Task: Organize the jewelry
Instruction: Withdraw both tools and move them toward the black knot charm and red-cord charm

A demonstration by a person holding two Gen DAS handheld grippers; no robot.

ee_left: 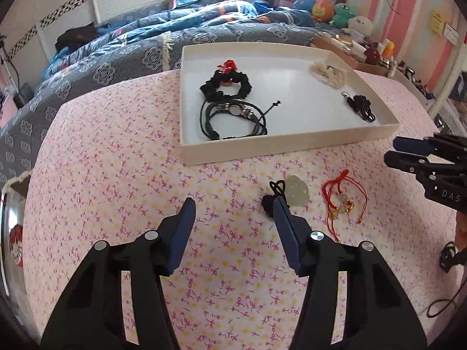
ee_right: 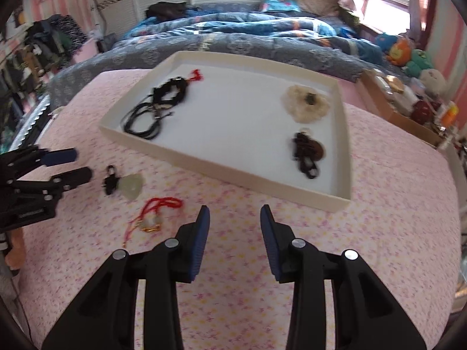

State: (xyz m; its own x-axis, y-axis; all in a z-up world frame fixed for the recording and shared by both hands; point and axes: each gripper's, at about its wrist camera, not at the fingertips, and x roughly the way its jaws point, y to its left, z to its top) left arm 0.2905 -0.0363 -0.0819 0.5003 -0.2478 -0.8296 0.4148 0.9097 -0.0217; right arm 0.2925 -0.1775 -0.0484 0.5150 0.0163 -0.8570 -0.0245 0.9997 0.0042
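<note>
Bedroom scene: a table under a pink floral cloth (ee_left: 116, 175) is sitting beside a bed with a blue quilt (ee_left: 175, 26), plush toys (ee_left: 335, 11) piled by the window.

A shallow white tray (ee_left: 286, 145) is resting on the cloth and holding four pieces: a black scrunchie with red trim (ee_left: 226, 86) at its far left, a black cord bracelet (ee_left: 233, 118) touching it on the near side, a cream fluffy piece (ee_right: 305, 103) at far right, and a dark cord piece (ee_right: 308, 151) nearer on the right.

Two pieces are lying on the cloth outside the tray: a pale jade pendant on a black cord (ee_left: 294, 194) and, just beside it, a red string bracelet with gold charms (ee_left: 341, 201).

Left gripper (ee_left: 233, 207) is hovering over the cloth with jaws spread wide, holding nothing; its right fingertip is overlapping the pendant's black knot in the left wrist view, contact unclear.

Right gripper (ee_right: 235, 214) is hanging above the cloth near the tray's front wall, jaws apart and gripping nothing, red bracelet off to its left.
</note>
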